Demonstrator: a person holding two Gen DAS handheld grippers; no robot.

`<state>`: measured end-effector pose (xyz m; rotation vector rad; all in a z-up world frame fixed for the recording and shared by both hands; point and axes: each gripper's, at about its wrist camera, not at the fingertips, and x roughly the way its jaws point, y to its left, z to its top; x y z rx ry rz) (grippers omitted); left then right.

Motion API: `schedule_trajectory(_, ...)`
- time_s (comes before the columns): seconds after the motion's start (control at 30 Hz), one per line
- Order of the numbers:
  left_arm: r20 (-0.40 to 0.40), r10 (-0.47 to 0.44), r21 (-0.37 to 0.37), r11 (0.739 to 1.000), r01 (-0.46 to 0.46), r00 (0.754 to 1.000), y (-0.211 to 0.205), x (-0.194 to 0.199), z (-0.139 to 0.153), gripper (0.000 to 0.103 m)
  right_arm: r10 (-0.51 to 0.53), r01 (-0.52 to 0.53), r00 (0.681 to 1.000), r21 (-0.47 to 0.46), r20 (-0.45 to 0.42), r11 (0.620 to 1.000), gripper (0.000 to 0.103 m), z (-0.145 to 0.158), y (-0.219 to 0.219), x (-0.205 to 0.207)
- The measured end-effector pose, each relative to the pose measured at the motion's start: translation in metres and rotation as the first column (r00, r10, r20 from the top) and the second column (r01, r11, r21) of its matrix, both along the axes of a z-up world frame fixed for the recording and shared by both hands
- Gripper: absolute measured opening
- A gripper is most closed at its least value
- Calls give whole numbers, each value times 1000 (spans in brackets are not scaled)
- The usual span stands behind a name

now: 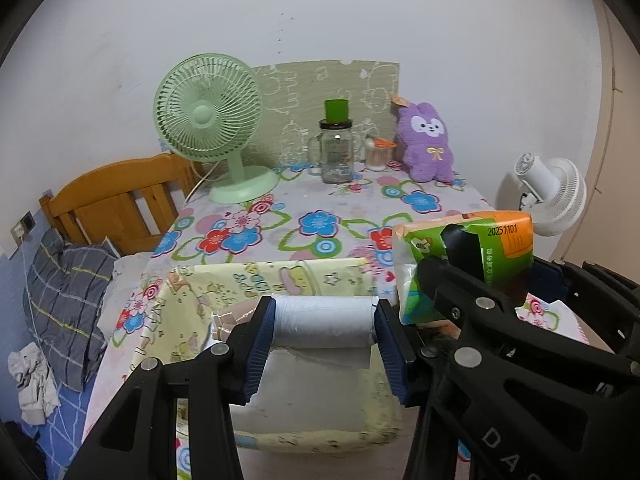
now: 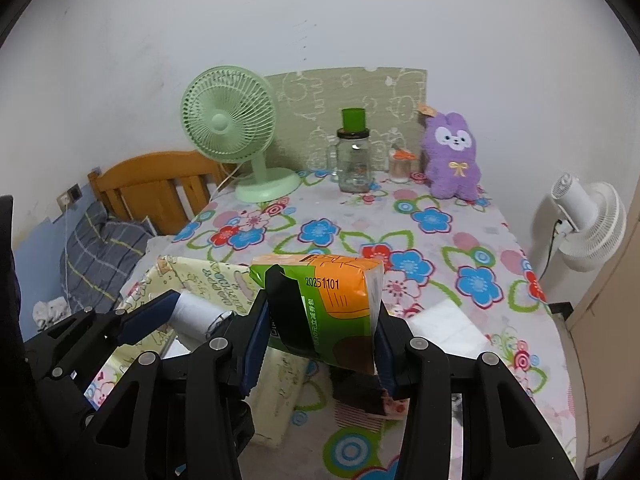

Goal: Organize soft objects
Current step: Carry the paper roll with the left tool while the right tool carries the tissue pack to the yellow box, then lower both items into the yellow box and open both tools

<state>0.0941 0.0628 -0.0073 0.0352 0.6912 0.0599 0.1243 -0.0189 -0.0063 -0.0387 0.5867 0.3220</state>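
Observation:
My left gripper [image 1: 325,326] is shut on a white roll of plastic bags [image 1: 325,322], held crosswise above a pale yellow fabric storage box [image 1: 256,284] at the table's near edge. My right gripper [image 2: 320,320] is shut on a green and orange tissue pack [image 2: 320,300], which stands upright between the pads. In the left wrist view the tissue pack [image 1: 468,256] hangs just right of the roll. In the right wrist view the roll [image 2: 196,314] and the left gripper sit at lower left. A purple plush bunny [image 1: 426,142] leans at the back right of the table.
A flowered cloth [image 2: 440,240] covers the table. At the back stand a green desk fan [image 1: 208,128], a glass jar with a green lid [image 1: 336,148] and a small cup [image 1: 378,156]. A white fan [image 2: 588,224] stands right; a wooden bed head [image 1: 116,200] and grey pillow left.

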Motion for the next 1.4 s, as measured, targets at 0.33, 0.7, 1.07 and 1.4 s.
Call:
schedule_trajectory(0.33,-21,30,19,999,-30,999,28,14,-10,51,50,-50,998,-13,-30,999,50,-11,34,18)
schedule_trajectory(0.7,-86,84,19,996,-83,993,65,26,-29,53,129,-131,988,-24,-86,991,50,-28,71,36)
schedule_trajectory(1.07,-144,68,1,998,-69,987,76,28,-45,73,164,-175,974,-57,-158,983,50,-50,90,55)
schedule_trajectory(1.4,-156,50,-31,998,-55,987,78,30,-50,87,180,-199,967,-93,-180,976,75,-52,95,60)
